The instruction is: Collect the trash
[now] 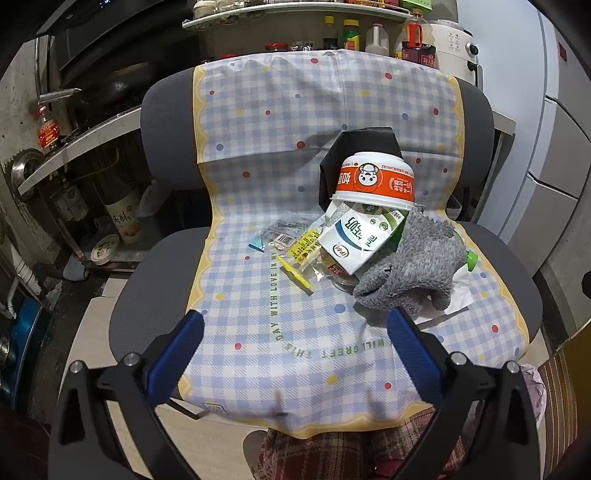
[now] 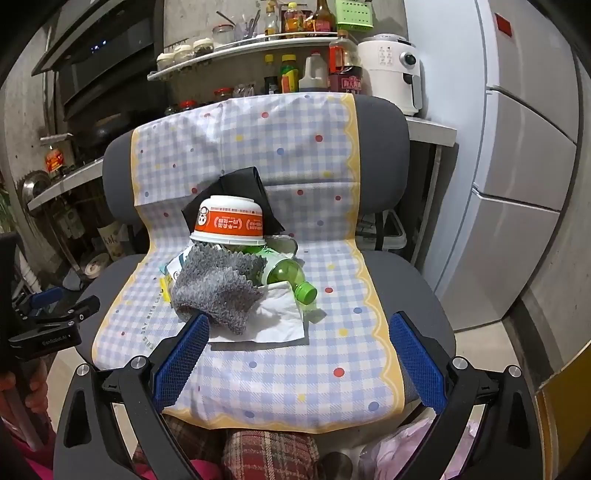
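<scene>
Landmark: grey chair [image 2: 388, 147], draped seat and back with a blue-and-white checked cloth [image 2: 295, 369] edged in yellow and dotted.

Behind the chair back: counter [image 2: 432, 129] carrying a white air fryer [image 2: 391, 70], a dark sauce bottle [image 2: 345, 70], a white jug [image 2: 313, 74] and a yellow-capped bottle [image 2: 289, 74].

Above those: curved shelf [image 2: 240, 48] with jars [image 2: 184, 53] and a green basket [image 2: 352, 14].

Right of the chair: white refrigerator [image 2: 524, 166].

Left of the chair: dark wok [image 1: 129, 81] on a lower counter [image 1: 74, 147], red-labelled bottle [image 1: 48, 131] beside it.
</scene>
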`<state>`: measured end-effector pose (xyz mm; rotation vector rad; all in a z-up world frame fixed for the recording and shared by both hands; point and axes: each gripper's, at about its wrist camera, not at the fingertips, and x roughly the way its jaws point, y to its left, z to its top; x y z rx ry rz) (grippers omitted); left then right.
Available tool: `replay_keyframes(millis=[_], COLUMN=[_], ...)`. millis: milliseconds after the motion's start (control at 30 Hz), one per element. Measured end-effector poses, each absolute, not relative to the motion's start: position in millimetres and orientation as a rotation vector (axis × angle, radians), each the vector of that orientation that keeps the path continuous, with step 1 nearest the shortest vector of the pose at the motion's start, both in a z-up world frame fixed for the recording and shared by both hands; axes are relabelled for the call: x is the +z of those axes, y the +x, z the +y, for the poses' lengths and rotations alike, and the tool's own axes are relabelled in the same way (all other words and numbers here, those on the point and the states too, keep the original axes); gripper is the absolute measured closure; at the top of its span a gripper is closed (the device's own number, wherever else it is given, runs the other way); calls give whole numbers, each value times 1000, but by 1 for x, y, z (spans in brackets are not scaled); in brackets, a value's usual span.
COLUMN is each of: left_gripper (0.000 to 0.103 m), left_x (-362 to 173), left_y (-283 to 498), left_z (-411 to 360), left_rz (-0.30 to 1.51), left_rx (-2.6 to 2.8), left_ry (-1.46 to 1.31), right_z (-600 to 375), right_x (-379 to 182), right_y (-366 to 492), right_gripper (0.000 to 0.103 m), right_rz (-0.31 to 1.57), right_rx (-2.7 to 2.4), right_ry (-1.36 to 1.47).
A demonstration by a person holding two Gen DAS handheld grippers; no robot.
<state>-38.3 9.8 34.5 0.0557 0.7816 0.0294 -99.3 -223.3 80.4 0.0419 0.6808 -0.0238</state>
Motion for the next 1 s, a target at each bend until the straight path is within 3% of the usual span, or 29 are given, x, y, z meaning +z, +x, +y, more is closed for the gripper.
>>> replay_keyframes(millis=[1000], left_gripper=[7], left_x=[34], left_y=[-37], left_z=[10], left_rz=[784], left_rx=[30], left_ry=[56], right_z=[-224], right_x=[81], right_y=[-100], right_gripper=[6], right_rz=[684], right_rx=[-24], right_ry=[26])
